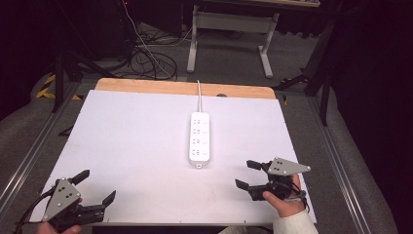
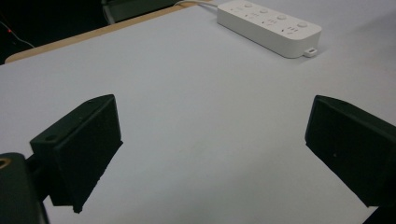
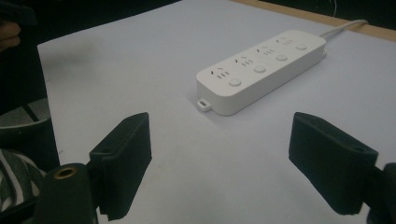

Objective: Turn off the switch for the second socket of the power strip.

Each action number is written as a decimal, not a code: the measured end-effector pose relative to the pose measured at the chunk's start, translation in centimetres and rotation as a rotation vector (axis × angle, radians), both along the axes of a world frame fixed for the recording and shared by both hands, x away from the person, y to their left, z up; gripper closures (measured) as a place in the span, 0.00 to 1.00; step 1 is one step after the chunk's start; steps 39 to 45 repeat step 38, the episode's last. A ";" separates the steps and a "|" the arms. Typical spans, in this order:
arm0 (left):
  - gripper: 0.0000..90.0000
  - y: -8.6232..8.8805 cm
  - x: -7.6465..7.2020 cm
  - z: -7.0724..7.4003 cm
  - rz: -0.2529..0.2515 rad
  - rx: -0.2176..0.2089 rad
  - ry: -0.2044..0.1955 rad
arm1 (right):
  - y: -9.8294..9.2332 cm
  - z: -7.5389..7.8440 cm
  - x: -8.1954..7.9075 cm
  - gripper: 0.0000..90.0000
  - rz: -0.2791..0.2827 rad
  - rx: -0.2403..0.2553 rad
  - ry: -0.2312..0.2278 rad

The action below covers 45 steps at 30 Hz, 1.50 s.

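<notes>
White matte tabletop [image 1: 136, 146]; glossy rectangular power strip [image 1: 199, 138] centered; left tool [image 1: 100, 186], right tool [image 1: 247, 173] both spread apart.

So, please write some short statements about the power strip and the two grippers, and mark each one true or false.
1. The power strip lies flat on the white table. True.
2. The left gripper is shut on the power strip. False: its jaws are open with nothing between them, and the strip lies apart from it.
3. The right gripper is open. True.
4. The strip's cable runs toward the person. False: it runs toward the far edge of the table.
5. A plug sits in one socket. False: the sockets are free.
</notes>
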<state>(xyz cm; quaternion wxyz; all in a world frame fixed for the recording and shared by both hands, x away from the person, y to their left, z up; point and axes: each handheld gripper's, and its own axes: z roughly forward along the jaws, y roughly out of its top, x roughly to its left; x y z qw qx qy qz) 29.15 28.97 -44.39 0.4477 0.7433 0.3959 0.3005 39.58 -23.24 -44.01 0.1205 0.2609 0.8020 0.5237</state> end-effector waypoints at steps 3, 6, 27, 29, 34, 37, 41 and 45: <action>0.04 0.1 -0.1 0.0 -0.005 -0.020 -0.007 | -0.2 -0.9 -0.2 0.24 -0.003 -0.014 0.011; 0.05 0.2 0.0 0.0 -0.003 -0.005 -0.010 | -0.4 -1.9 -0.4 0.24 -0.011 -0.023 0.018; 0.05 0.1 0.1 -0.3 -0.008 0.009 -0.018 | -1.1 -5.0 -1.1 0.27 -0.068 -0.032 0.045; 0.05 0.1 0.1 -0.3 -0.003 0.010 -0.024 | -1.3 -5.1 -1.0 0.27 -0.073 -0.030 0.042; 0.05 0.3 0.2 -0.5 0.010 0.011 -0.033 | -1.5 -5.1 -1.0 0.26 -0.083 -0.045 0.030; 0.05 0.4 0.2 -0.4 0.011 0.000 -0.035 | -1.5 -5.0 -1.0 0.27 -0.082 -0.047 0.024; 0.05 0.4 0.2 -0.4 0.010 -0.001 -0.034 | -1.5 -5.0 -1.0 0.27 -0.082 -0.047 0.022; 0.05 0.4 0.2 -0.4 0.010 -0.001 -0.034 | -1.5 -5.0 -1.0 0.27 -0.082 -0.047 0.022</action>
